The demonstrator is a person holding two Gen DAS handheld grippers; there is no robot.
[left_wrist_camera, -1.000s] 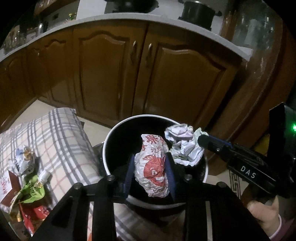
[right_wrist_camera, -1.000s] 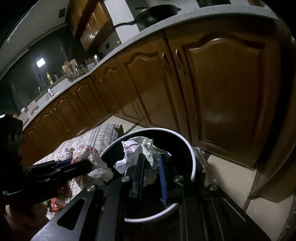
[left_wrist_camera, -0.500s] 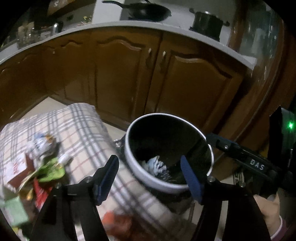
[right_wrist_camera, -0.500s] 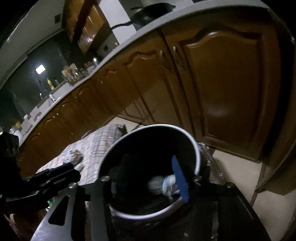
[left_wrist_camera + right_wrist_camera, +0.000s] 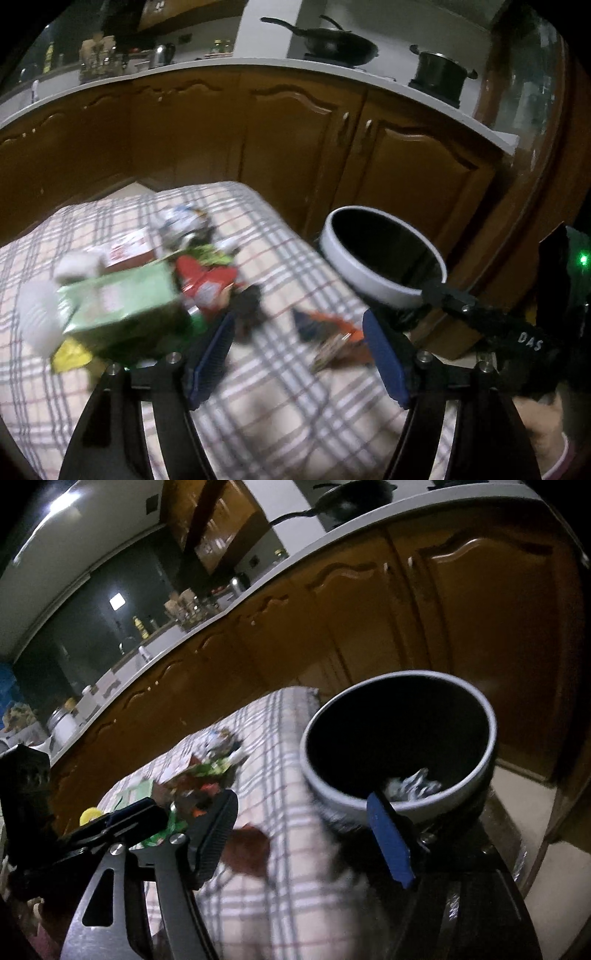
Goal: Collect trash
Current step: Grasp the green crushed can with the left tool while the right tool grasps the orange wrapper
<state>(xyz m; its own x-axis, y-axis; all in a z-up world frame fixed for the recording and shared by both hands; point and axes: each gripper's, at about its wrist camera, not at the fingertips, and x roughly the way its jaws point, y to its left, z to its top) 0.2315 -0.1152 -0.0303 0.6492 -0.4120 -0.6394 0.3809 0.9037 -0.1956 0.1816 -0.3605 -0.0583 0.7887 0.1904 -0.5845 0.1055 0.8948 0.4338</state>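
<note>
Crumpled paper trash (image 5: 413, 784) is lying in the bin (image 5: 399, 808) just beyond the right gripper (image 5: 303, 834), whose empty jaws are spreading; the left gripper (image 5: 295, 354) is gaping too.

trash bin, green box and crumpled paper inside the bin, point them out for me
trash bin (image 5: 334, 243), left wrist view, on its white rim's left side.
green box (image 5: 122, 302), left wrist view, on its blurred front face.
crumpled paper (image 5: 413, 784), right wrist view, on the wad inside the bin.
</note>
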